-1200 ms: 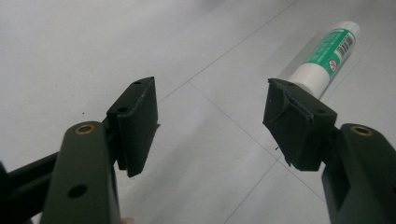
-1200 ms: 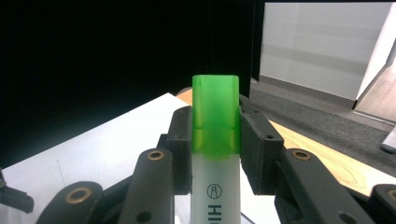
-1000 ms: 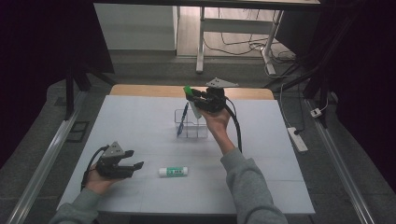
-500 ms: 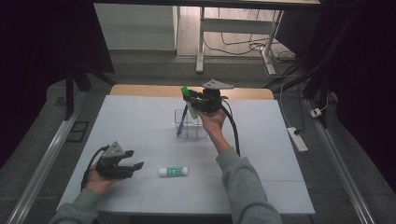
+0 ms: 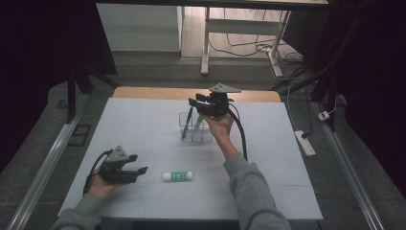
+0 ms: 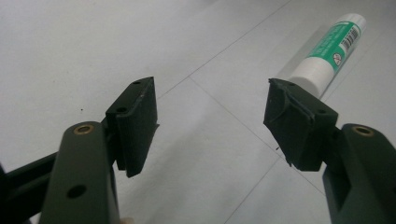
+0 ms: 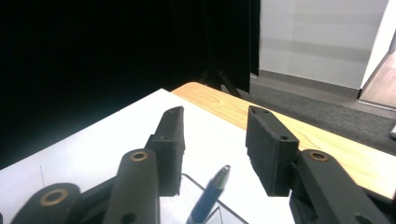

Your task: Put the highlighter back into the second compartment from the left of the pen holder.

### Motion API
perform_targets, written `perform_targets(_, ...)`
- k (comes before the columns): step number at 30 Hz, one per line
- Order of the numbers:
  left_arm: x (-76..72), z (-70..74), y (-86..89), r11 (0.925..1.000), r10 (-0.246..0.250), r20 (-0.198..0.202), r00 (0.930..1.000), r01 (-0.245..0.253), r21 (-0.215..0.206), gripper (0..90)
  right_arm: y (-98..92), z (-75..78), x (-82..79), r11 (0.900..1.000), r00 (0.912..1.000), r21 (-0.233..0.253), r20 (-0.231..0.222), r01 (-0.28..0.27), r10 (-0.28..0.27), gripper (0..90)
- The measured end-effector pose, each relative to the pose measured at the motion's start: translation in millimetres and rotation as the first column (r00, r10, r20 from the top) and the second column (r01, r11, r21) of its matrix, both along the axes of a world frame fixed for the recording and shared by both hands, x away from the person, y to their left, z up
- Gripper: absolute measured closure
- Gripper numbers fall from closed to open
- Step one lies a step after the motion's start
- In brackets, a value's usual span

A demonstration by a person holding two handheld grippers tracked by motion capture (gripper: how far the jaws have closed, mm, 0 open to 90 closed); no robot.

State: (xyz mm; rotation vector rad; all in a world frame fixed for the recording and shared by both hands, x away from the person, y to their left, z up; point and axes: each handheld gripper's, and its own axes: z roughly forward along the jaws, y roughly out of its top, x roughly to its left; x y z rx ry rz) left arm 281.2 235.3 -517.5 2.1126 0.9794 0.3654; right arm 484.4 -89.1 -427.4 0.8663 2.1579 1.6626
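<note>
1. The right gripper (image 5: 200,102) is held above the clear holder (image 5: 197,128) at the far middle of the table (image 5: 143,120). Its jaws stand apart with nothing between them.
2. In the right gripper view, the right gripper (image 7: 214,140) looks over the rim of the clear holder (image 7: 219,212); the blue pen (image 7: 208,193) rises from the holder, its tip just below the gap between the jaws, untouched.
3. In the high view, the blue pen (image 5: 186,124) leans in the holder beside a green-tipped marker (image 5: 198,120).
4. The left gripper (image 5: 136,164) rests low at the near left of the table, jaws released and empty.
5. The glue stick (image 5: 177,176) lies flat on the table, just right of the left gripper.
6. In the left gripper view, the left gripper (image 6: 210,121) points at bare table; the glue stick (image 6: 329,49) lies beyond the right-hand jaw, apart from it.
</note>
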Motion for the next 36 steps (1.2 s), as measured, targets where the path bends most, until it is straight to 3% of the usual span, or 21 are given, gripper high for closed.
perform_targets(14,0.3,-0.1,-0.1,1.0000,0.003,0.000,1.0000,-0.003,0.002,34.4,-17.1,-0.1,-10.5,0.999,0.9998,-0.034,-0.005,-0.021,0.021,52.1)
perform_targets(36,0.4,0.6,-0.1,1.0000,0.008,0.002,1.0000,-0.008,0.002,34.4,-61.6,-11.1,-39.3,0.993,0.9991,-0.109,-0.023,-0.039,0.037,50.2)
